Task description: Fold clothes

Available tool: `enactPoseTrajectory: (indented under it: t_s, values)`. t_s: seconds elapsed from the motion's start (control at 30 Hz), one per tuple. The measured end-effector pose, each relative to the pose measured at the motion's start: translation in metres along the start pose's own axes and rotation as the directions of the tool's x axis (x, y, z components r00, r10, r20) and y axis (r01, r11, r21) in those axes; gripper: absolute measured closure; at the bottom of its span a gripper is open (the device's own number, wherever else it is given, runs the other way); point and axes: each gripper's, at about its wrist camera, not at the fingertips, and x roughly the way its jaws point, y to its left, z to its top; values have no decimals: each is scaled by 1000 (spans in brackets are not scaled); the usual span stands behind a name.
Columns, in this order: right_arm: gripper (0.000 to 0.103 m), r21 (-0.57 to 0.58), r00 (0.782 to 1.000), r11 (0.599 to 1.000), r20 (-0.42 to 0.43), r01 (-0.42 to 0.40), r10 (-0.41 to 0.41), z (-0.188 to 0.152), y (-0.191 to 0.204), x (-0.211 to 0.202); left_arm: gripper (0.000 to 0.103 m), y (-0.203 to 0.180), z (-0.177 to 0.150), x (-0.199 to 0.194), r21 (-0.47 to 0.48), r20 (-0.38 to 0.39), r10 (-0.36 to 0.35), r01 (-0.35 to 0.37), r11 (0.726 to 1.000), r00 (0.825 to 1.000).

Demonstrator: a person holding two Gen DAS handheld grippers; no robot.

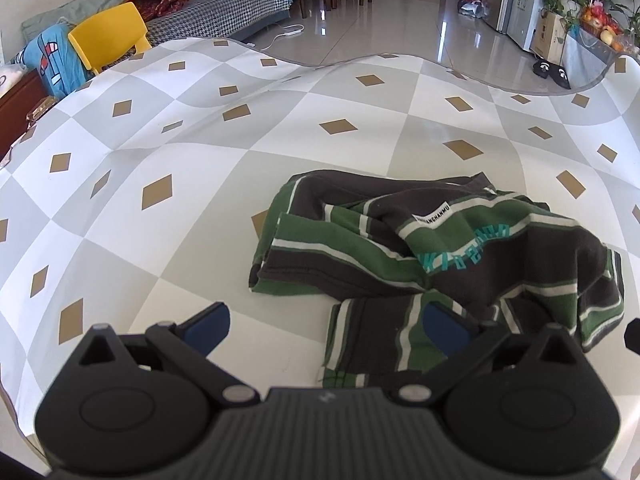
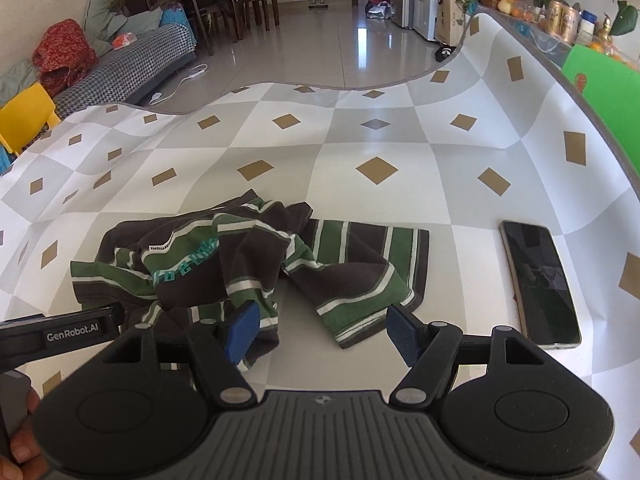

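A crumpled shirt (image 1: pixel 436 256) lies on the table (image 1: pixel 160 152), near its front edge. In the right wrist view a phone (image 2: pixel 540 284) lies flat on the table to the right of the shirt, apart from it. The left gripper (image 1: pixel 326 326) hangs over the shirt's near left corner, the right gripper (image 2: pixel 322 334) over its near edge. Beyond the table's far edge are open floor (image 1: pixel 400 28), a sofa (image 1: pixel 224 12) to the left and a chair (image 1: pixel 110 36) beside the table's left corner.

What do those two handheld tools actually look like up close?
Both look alike: the left tool and right tool each have a ribbed dark grey body, two round black housings, black linkage arms with silver pins, and blue textured pads. "GenRobot.AI" is printed in white on the left tool's side.
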Motion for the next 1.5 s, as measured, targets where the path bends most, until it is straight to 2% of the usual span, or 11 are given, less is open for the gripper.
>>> enactPoseTrajectory:
  t_s: [0.13, 0.43, 0.57, 0.87, 1.17, 1.37, 1.5]
  values:
    - [34, -29, 1000, 999, -14, -14, 14, 11, -4, 13, 0, -7, 0, 6, 3, 0, -11, 11, 1000, 1000]
    - [34, 89, 997, 993, 35, -72, 69, 31, -23, 36, 0, -26, -1, 25, 15, -29, -4, 5, 1000, 1000]
    - [34, 117, 997, 990, 19, -77, 76, 36, -24, 52, 0, -30, -2, 33, 15, -32, 0, 0, 1000, 999]
    - [34, 22, 1000, 1000, -25, 8, -7, 29, -13, 81, 0, -24, -5, 44, -18, -64, -25, 23, 1000, 998]
    - [34, -53, 984, 998, -174, 25, -34, 8, -6, 107, 0, -22, -10, 49, -6, -93, -8, 7, 1000, 996]
    - [34, -126, 981, 992, -185, 32, -56, 0, 2, 107, 0, -19, -13, 51, -6, -104, -11, 11, 1000, 994]
    - [34, -117, 981, 993, -187, 25, -47, 5, 0, 99, 0, -17, -15, 52, -9, -108, -11, 10, 1000, 994]
